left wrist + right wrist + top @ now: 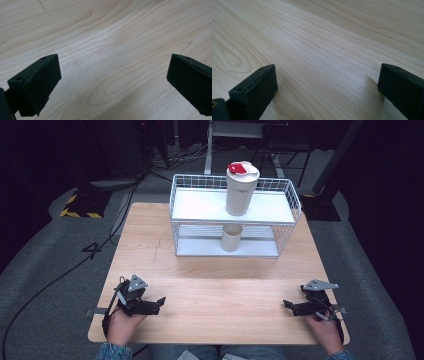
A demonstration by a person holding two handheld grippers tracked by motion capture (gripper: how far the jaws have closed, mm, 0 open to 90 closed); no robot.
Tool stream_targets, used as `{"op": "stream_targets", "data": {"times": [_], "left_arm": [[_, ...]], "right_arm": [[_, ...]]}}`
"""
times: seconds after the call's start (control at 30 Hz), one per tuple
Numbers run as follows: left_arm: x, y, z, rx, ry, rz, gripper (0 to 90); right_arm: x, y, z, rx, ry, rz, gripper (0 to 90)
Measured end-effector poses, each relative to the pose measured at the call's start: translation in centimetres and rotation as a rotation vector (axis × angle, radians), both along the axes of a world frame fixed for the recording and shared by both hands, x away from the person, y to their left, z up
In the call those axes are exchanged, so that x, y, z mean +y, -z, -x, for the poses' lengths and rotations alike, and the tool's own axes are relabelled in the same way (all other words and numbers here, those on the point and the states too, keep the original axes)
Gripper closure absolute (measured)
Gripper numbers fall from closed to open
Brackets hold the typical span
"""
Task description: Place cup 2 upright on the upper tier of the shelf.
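The wooden worktop [210,290] carries a white wire rack [235,215] at its far side, well apart from both hands. On the rack's upper shelf stands a tall cream tumbler [241,190] with a red-tabbed lid, upright; directly beneath it, on the lower shelf, stands a smaller cream cup [232,238], also upright. By the look of it nothing has begun: both vessels sit untouched in the rack. The left claw [159,303] rests low at the near left edge, jaws spread wide and empty over bare wood. The right claw [289,306] rests at the near right, likewise spread wide and holding nothing. The reach to the rack is all yet to do.
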State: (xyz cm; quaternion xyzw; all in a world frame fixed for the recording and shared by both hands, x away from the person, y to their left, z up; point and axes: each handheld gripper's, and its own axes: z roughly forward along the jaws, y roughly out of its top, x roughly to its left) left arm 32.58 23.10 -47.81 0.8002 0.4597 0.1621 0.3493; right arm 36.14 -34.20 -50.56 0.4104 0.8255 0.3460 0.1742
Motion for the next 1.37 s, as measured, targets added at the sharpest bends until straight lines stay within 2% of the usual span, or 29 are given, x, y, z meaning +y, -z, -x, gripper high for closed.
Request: {"op": "stream_targets", "data": {"times": [0.17, 0.3, 0.6, 0.73, 0.77, 0.83, 0.87, 0.93, 1.03, 1.37], "left_arm": [[0.0, 0.6, -0.1, 0.009, -0.002, -0.029, 0.0], [-0.1, 1.1, -0.1, 0.009, -0.015, -0.034, 0.0], [-0.2, 1.9, -0.4, -0.051, -0.027, -0.073, 0.0], [-0.5, 2.5, -0.8, -0.031, -0.043, -0.106, 0.0], [-0.6, 2.7, -0.8, -0.025, -0.045, -0.102, 0.0], [-0.4, 2.8, -1.2, 0.029, -0.059, -0.067, 0.0], [-0.2, 2.8, -1.3, 0.039, -0.074, -0.059, 0.0], [0.0, 2.8, -1.4, 0.041, -0.117, -0.059, 0.0], [0.0, 2.8, -1.5, 0.038, -0.138, -0.059, 0.0], [-0.1, 2.8, -1.6, 0.041, -0.136, -0.055, 0.1]], "right_arm": [[0.0, 0.0, 0.0, 0.0, 0.001, 0.0, 2.7], [0.0, 0.0, 0.0, 0.0, 0.001, 0.0, 2.7], [0.0, 0.0, 0.0, 0.0, 0.001, 0.001, 2.7], [0.0, 0.0, 0.0, -0.001, 0.001, 0.001, 2.7], [0.0, 0.0, 0.0, -0.001, 0.001, 0.001, 2.7], [0.0, 0.0, 0.0, 0.0, 0.001, 0.001, 2.7], [0.0, 0.0, 0.0, -0.001, 0.001, 0.001, 2.7], [0.0, 0.0, 0.0, -0.001, 0.002, 0.001, 2.7], [0.0, 0.0, 0.0, -0.001, 0.001, 0.001, 2.7], [0.0, 0.0, 0.1, -0.001, 0.007, 0.001, 2.7]]}}
